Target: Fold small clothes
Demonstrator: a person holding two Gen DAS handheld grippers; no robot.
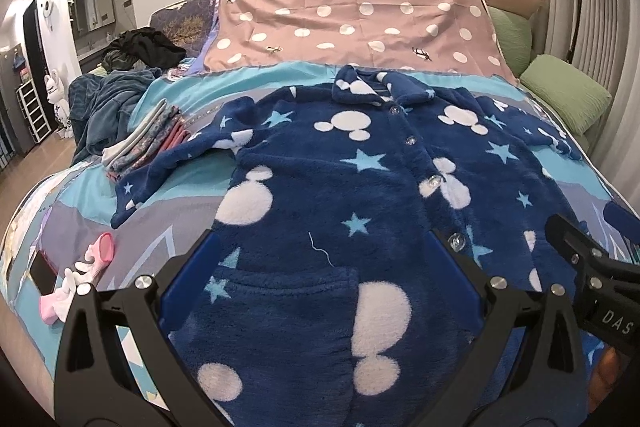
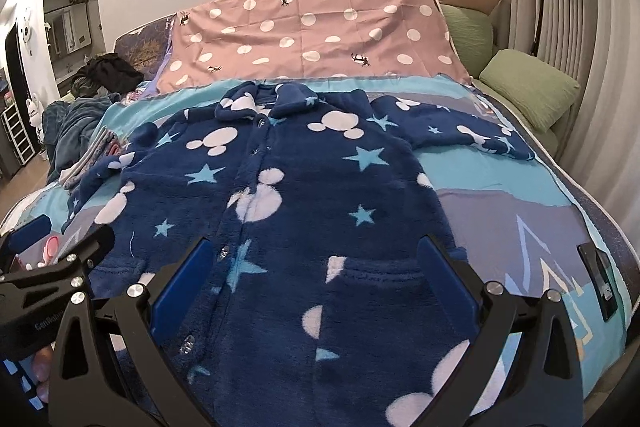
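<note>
Fleece pyjama top [image 1: 340,187], navy with white mouse-head shapes and pale blue stars, lies front-up and buttoned on the bed [image 1: 168,95], spread directly ahead of both grippers with its collar at the far end. Left gripper [image 1: 320,275] hangs above the hem area with its blue-padded jaws spread wide, nothing between them. Right gripper [image 2: 316,275] is likewise wide apart and empty, over the pocket region; whether either touches the fleece cannot be told.

Open bedcover shows ahead-right of the right gripper, out to the mattress edge. To the left of the left gripper a strip of bedcover runs beside the outstretched sleeve.

The hem nearest the cameras is cut off by the frame and hidden by the gripper bodies. The sleeve on the left side partly overlaps a stack of folded clothes [image 1: 152,135], so its cuff contact is unclear.

A pink-and-white small item [image 1: 80,275] lies left of the left gripper. A dark flat device [image 2: 598,279] rests right of the right gripper. Beyond the collar lies a pink dotted sheet [image 1: 352,19]; green pillows [image 1: 568,95] sit far right, crumpled dark clothing [image 1: 140,47] far left.
</note>
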